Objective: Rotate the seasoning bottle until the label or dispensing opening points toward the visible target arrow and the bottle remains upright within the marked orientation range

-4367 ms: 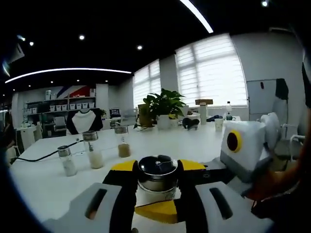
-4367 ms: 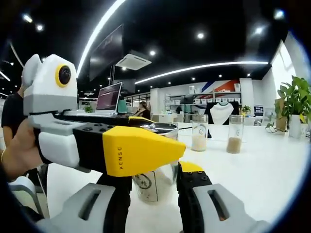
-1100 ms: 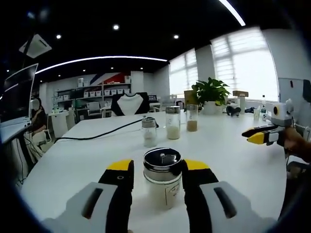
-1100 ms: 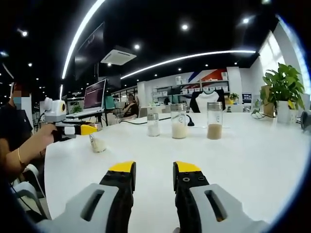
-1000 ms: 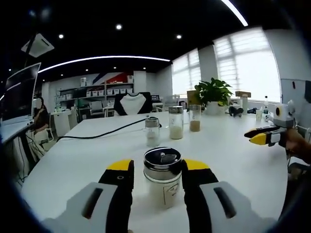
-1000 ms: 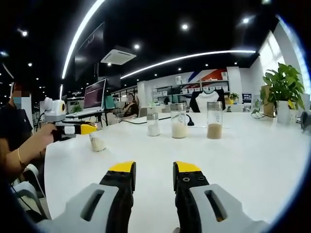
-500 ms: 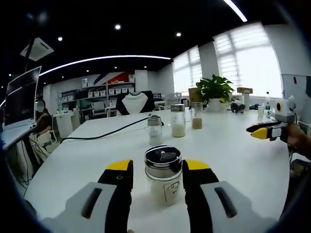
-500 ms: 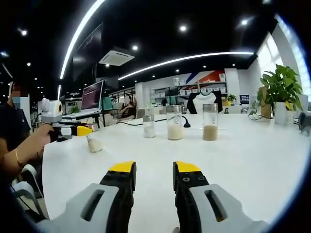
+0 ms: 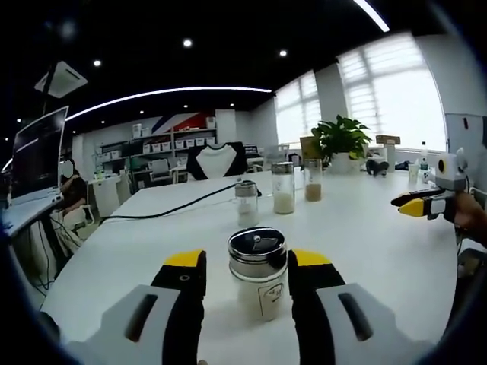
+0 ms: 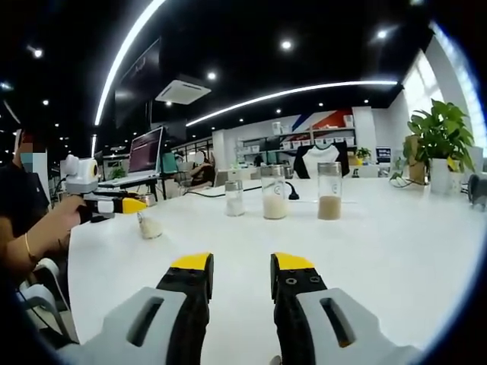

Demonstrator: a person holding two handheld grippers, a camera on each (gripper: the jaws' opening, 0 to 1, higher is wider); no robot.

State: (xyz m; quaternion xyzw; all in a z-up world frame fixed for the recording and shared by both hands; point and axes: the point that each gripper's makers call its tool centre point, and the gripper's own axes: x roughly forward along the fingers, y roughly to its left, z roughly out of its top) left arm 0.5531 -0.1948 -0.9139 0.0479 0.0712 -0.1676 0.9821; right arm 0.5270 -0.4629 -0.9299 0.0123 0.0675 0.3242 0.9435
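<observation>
1. The bottle (image 9: 258, 272) stands upright on the table (image 9: 365, 251), between the jaws of the left gripper (image 9: 246, 268); whether the jaws touch it I cannot tell.
2. The right gripper (image 10: 240, 266) is narrow and empty, well apart from the bottle.
3. No arrow is visible, so I would find it before turning.
4. Turn the bottle about its own axis, base flat, with a light grip below the lid (image 9: 257, 251) so it stays upright.
5. Three jars (image 9: 283, 189) stand well behind.
</observation>
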